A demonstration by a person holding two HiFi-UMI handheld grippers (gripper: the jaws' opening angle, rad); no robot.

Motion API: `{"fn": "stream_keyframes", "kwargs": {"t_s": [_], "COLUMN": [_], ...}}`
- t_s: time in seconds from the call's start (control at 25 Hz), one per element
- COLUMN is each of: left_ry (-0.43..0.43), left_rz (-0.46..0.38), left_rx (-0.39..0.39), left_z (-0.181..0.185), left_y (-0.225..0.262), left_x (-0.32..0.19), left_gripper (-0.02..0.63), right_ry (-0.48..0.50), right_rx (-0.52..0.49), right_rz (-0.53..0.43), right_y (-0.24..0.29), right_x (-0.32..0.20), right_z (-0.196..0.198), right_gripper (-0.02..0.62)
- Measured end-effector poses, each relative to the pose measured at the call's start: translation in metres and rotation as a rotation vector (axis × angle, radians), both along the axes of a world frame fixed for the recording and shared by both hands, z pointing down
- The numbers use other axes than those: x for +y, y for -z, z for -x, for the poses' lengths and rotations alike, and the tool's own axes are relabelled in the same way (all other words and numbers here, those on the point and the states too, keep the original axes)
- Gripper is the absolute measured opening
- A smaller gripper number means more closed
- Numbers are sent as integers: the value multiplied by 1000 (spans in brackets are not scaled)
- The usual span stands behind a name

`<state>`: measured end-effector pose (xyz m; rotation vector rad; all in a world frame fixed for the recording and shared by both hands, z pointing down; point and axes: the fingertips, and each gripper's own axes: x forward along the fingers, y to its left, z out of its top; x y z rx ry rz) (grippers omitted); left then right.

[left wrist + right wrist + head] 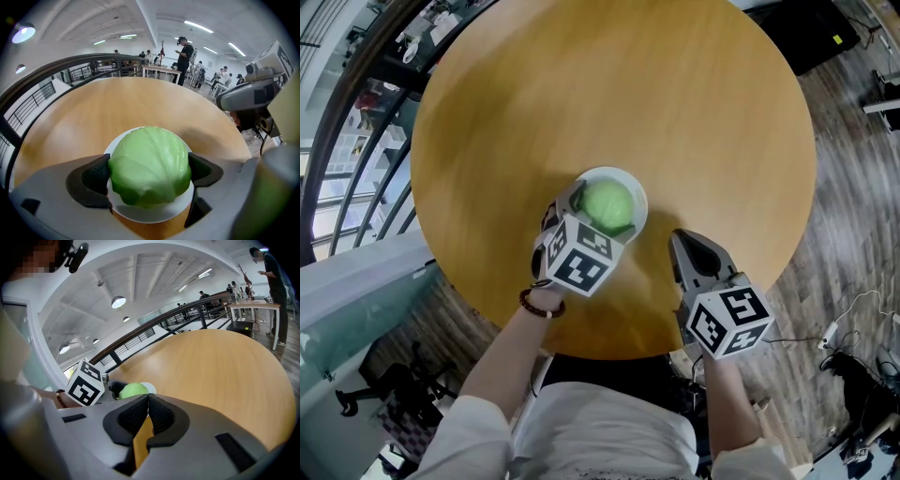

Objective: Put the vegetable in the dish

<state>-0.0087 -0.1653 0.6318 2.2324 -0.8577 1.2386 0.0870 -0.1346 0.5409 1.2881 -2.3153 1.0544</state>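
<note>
A pale green cabbage (607, 204) sits over a small white dish (633, 186) near the table's front edge. My left gripper (602, 216) is shut on the cabbage. In the left gripper view both black pads press the sides of the cabbage (150, 164), and the white dish (154, 214) shows under it. I cannot tell whether the cabbage rests on the dish. My right gripper (680, 236) is to the right of the dish, low over the table, shut with nothing in it. Its pads (159, 416) meet, and the cabbage (132, 390) shows beyond them.
The round wooden table (609, 84) stretches away bare beyond the dish. Its front edge lies just under my wrists. A curved railing (356, 122) runs past the table's left. Several people stand far off in the hall (185, 51).
</note>
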Motion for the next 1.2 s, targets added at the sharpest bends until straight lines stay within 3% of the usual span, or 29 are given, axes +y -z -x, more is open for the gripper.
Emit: {"fn": "stream_keyframes", "kwargs": {"t_s": [0.32,0.64,0.92,0.96,1.08,1.2], "left_ry": [-2,70,84,91,112,105], "left_rz": [-38,-38,-40,-54,-108,-148], "left_rx": [-17,54,94,100,114,118], "left_z": [6,13,16,18,26,30], "left_y": [8,41,78,86,111,136], "left_x": [1,5,29,31,42,62], "left_gripper": [497,497,490,465,306,258], "right_ry": [3,24,43,46,46,49], "right_rx": [-2,9,25,29,37,47], "right_rz": [-10,-28,-63,-71,-96,-110], "right_y": [6,23,46,50,62,75], "right_x": [0,5,20,21,30,44], "right_z": [2,3,-1,0,0,-1], "right_gripper": [25,25,25,25,25,25]}}
